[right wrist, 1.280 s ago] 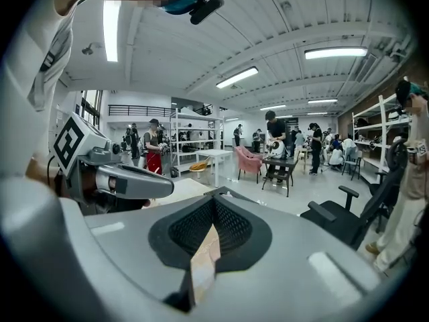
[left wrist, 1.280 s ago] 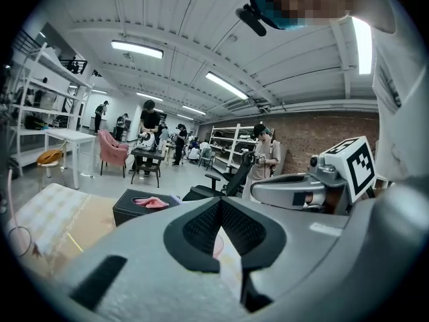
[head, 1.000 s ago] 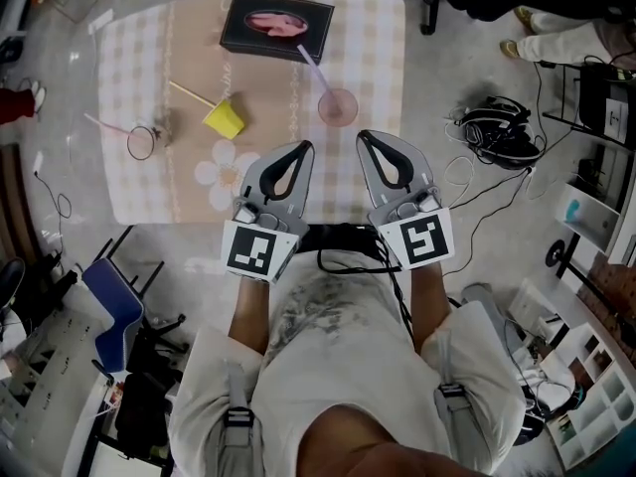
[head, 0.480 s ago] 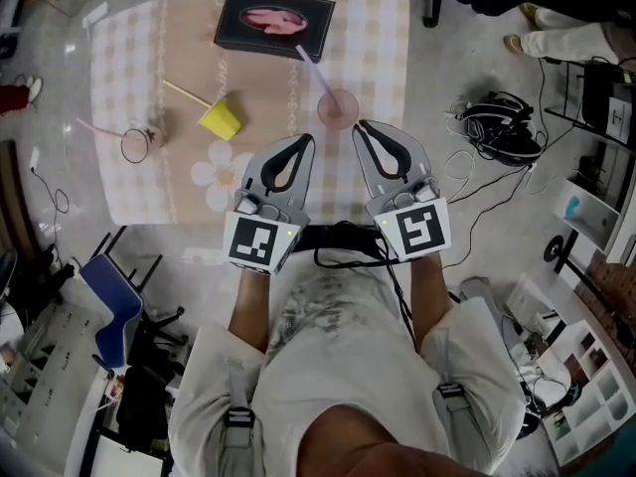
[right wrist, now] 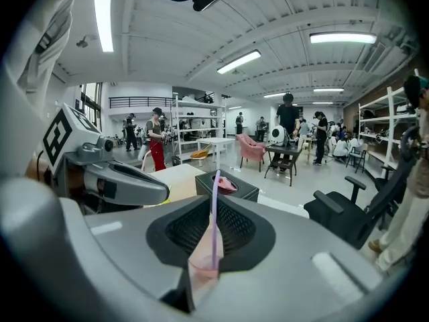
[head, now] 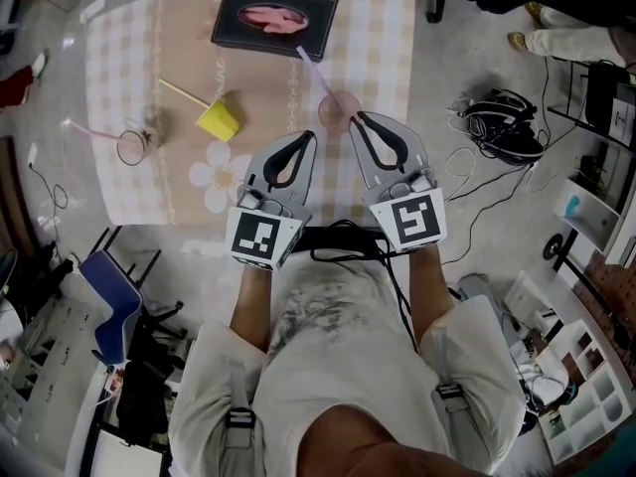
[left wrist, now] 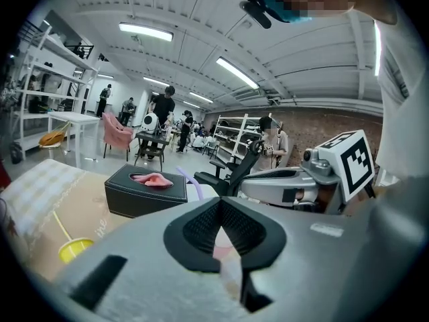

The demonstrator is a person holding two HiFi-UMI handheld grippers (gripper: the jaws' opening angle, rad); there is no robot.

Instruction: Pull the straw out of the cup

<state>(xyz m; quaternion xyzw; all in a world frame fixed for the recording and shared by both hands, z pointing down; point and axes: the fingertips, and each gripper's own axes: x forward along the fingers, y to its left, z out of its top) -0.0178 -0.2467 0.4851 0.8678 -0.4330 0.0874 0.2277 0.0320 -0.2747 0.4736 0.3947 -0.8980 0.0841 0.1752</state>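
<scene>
The right gripper (head: 359,119), now nearer the translucent pink plastic cup (head: 333,107) holding the lilac straw (head: 313,68) at its 11 o'clock, has just been opening its jaws a crack, gripping nothing yet, while the left gripper (head: 307,139) is closed and empty, so a grasp seems close.

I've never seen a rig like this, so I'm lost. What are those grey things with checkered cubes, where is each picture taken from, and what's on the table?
No robot: a person holds a two-jaw gripper in each hand, and the cubes are part of them. One picture comes from a camera on the person's head, looking down; the other two from cameras riding on each gripper. On the table are a tissue box and three cups with straws: yellow cup, clear cup, pink cup. The left gripper is shut and empty. The right gripper has just been opening its jaws, nothing between them; the pink cup stands just ahead.
</scene>
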